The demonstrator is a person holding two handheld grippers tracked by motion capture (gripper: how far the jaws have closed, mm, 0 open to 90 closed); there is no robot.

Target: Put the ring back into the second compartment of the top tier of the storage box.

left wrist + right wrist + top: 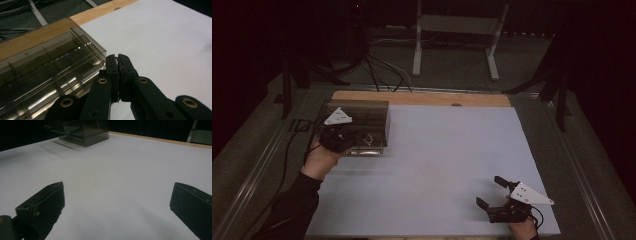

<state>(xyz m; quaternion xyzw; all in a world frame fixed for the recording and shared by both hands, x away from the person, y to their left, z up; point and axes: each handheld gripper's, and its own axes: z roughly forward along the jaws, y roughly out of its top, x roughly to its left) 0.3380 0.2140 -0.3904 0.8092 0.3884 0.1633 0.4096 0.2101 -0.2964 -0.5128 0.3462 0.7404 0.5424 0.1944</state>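
At the table's near edge, the right gripper [492,192] rests on the white mat [447,165], its black jaws spread wide with nothing between them. Farther off to the left, the left gripper [343,136], jaws clenched tight with nothing visibly caught between them, hovers at the near corner of a clear, smoke-tinted plastic box [362,120] sitting at the mat's far left corner, beside a strip of bare wood [422,98]. The box is rigid, rectangular and glossy, ribbed with thin dividers inside; any approach looks best made slowly, square to its slippery wall.
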